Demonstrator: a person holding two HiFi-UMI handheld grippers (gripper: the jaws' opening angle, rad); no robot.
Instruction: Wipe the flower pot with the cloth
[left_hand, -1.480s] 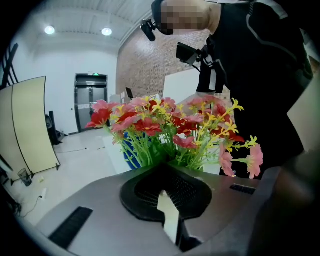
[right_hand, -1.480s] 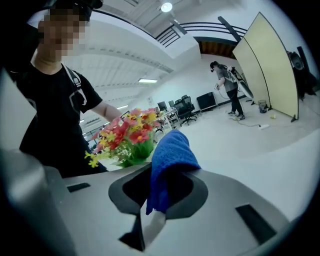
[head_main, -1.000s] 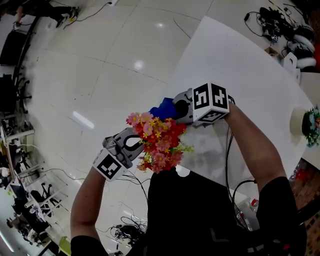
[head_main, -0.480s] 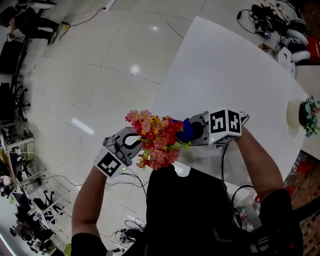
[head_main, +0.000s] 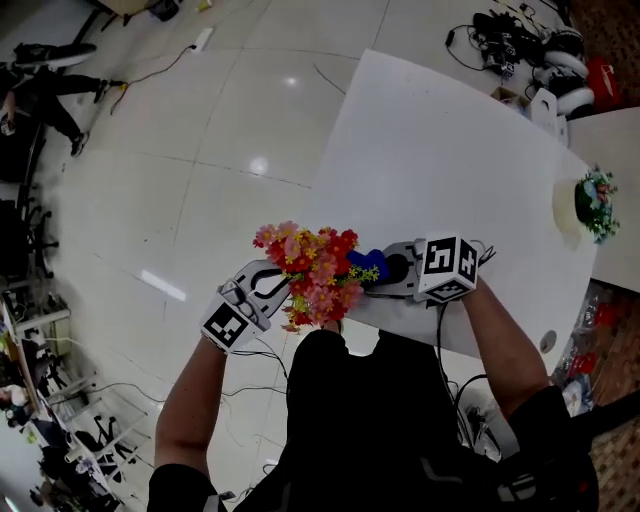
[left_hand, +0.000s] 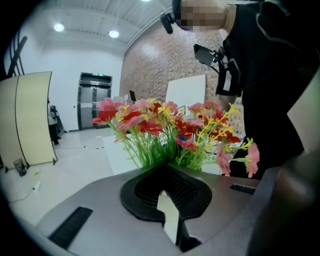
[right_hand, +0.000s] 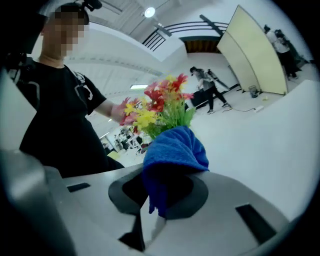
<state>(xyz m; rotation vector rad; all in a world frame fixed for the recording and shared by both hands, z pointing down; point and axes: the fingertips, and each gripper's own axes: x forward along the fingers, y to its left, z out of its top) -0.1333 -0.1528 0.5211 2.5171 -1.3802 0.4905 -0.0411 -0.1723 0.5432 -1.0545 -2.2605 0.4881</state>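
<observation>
Counter (head_main: 450, 150): white. Flower pot (head_main: 318, 285): held at the counter's near edge, apparently pinched by left hand-held gripper (head_main: 272, 292), body hidden under blooms. Right hand-held gripper (head_main: 388, 272): clamped on blue cloth (right_hand: 175, 150), beside the blooms. Advice: bring cloth below blooms, hold pot steady.

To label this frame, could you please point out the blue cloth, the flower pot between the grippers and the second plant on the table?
blue cloth (right_hand: 175, 147), right gripper view, its bunched top fold.
flower pot (head_main: 315, 270), head view, middle of its flower bunch.
second plant (head_main: 597, 203), head view, its foliage.
</observation>
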